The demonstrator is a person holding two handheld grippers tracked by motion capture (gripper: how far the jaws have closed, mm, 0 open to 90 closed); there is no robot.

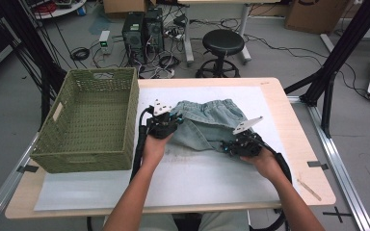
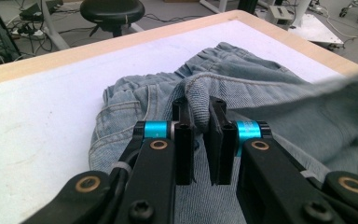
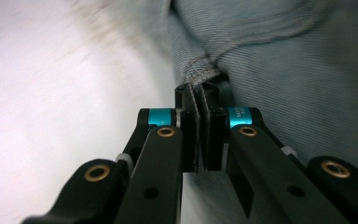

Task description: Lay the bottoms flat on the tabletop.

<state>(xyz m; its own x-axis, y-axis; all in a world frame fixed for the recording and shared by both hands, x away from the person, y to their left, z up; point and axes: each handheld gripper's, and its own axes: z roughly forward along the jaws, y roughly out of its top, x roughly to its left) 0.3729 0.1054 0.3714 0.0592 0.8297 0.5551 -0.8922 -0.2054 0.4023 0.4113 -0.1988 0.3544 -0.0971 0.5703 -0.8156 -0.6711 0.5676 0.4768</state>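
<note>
A pair of light blue denim shorts [image 1: 207, 120] lies crumpled on the white mat [image 1: 183, 183] in the middle of the table. My left gripper [image 1: 166, 126] sits at the garment's left edge; in the left gripper view its jaws [image 2: 199, 105] are shut on a raised fold of the denim [image 2: 242, 79]. My right gripper [image 1: 231, 147] is at the near right edge of the shorts. In the right gripper view its jaws [image 3: 197, 88] pinch a hemmed edge of the denim [image 3: 284, 70], lifted a little off the mat.
A green woven basket [image 1: 91, 125] stands on the table's left side, close to my left gripper. Bare mat lies in front of the shorts. Beyond the far table edge are a black stool [image 1: 223, 43], computer towers [image 1: 142, 31] and cables on the floor.
</note>
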